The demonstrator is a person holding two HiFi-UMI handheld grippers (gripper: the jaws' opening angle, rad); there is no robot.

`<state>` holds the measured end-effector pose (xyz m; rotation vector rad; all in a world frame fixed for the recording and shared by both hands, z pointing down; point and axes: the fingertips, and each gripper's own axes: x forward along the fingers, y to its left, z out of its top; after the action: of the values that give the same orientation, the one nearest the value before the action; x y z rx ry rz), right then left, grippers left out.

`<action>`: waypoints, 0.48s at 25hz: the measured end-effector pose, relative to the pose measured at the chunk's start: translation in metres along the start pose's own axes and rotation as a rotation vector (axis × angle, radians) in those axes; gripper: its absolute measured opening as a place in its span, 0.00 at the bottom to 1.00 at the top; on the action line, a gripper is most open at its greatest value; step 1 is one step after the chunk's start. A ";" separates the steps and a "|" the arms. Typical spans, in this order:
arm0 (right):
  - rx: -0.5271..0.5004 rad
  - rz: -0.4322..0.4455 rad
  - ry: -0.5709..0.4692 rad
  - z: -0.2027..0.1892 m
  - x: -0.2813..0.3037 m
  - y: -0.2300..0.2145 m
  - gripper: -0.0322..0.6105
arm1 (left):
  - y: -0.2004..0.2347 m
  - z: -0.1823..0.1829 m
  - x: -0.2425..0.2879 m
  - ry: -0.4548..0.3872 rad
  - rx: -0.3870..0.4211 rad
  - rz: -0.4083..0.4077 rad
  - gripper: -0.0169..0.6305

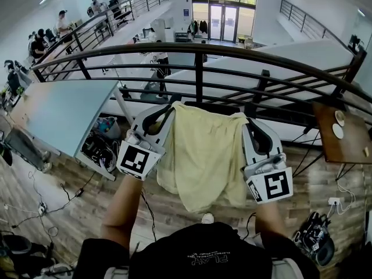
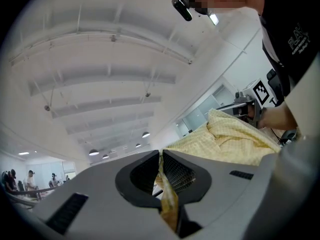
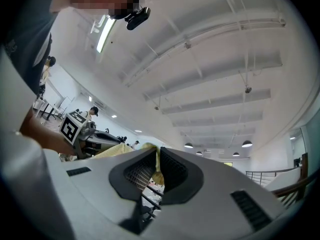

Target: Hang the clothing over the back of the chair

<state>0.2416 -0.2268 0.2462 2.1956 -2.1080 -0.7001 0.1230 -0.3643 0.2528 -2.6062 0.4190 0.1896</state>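
the left tool [image 1: 167, 110] was clamped on one top corner of the yellow clothing [image 1: 200, 156], the right tool [image 1: 249, 122] on the other; it hung spread between them, a black railing [image 1: 197, 68] just beyond both.

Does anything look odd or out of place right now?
The yellow garment is pinched at its top corners by the left gripper and right gripper in front of a railing, but no chair shows in any view.
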 end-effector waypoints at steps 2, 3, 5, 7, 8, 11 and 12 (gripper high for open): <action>-0.005 0.017 0.008 -0.003 0.006 -0.007 0.10 | 0.002 0.001 0.009 0.012 0.045 -0.005 0.08; -0.004 0.025 0.013 -0.005 0.009 -0.011 0.10 | 0.003 -0.001 0.014 0.023 0.071 -0.006 0.08; 0.002 0.039 0.025 -0.013 0.015 -0.017 0.10 | 0.003 -0.008 0.022 0.048 0.104 -0.007 0.08; 0.007 0.049 0.036 -0.020 0.018 -0.023 0.10 | 0.003 -0.013 0.030 0.065 0.117 -0.013 0.08; 0.010 0.053 0.039 -0.024 0.020 -0.026 0.10 | 0.003 -0.015 0.034 0.072 0.119 -0.017 0.08; 0.019 0.070 0.046 -0.030 0.025 -0.033 0.10 | 0.005 -0.024 0.046 0.095 0.127 -0.034 0.08; 0.020 0.077 0.049 -0.032 0.027 -0.034 0.10 | 0.006 -0.028 0.049 0.104 0.134 -0.044 0.08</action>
<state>0.2839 -0.2586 0.2557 2.1058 -2.1714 -0.6166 0.1686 -0.3959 0.2648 -2.4980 0.3965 0.0106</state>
